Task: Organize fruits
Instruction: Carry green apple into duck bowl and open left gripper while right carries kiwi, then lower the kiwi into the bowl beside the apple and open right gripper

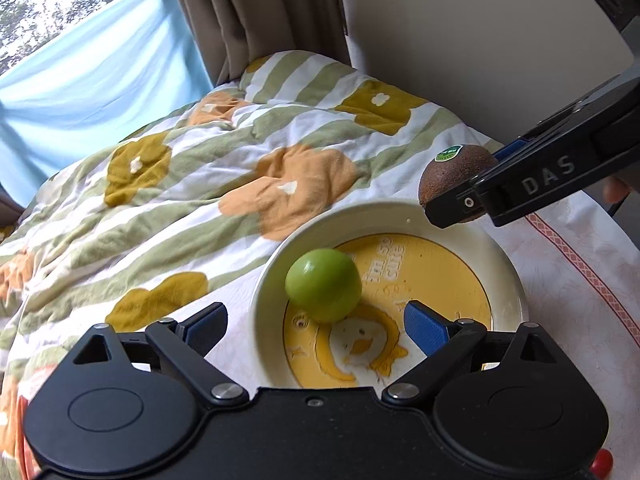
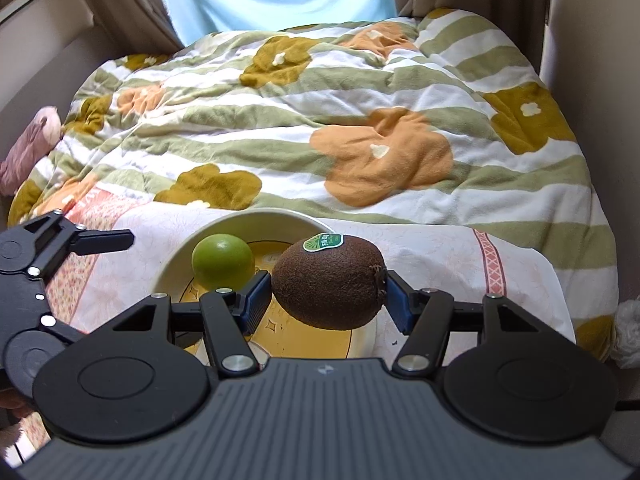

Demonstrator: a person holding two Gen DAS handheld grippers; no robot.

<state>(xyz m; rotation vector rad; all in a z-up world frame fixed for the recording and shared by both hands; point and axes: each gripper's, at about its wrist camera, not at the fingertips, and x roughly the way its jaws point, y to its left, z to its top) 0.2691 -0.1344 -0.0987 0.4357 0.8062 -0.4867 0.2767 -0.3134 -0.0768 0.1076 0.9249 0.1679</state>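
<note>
My right hand-held gripper point(image 2: 328, 286) clamps a brown kiwi point(image 2: 330, 282) above the near rim of the yellow duck plate point(image 1: 516, 280). My left hand-held gripper point(image 1: 316, 326) stands wide, holding nothing, before the green plum point(image 1: 323, 285) on that plate on the bed point(image 1: 200, 184).

Materials and surface finishes of fruit, dish and grippers.
Kiwi point(image 2: 330, 282): rough, matt brown fuzz with a glossy paper sticker point(image 2: 323, 241) at 12 o'clock. Green fruit point(image 1: 323, 285): smooth, waxy sheen. Plate point(image 1: 508, 268): glazed, glossy cream rim. Quilt point(image 2: 320, 120): soft, matt, crumpled cloth. Right gripper point(image 2: 326, 300) and left gripper point(image 1: 316, 330): matt black plastic, blue ribbed pads point(image 1: 426, 328), bright metal rivets.
</note>
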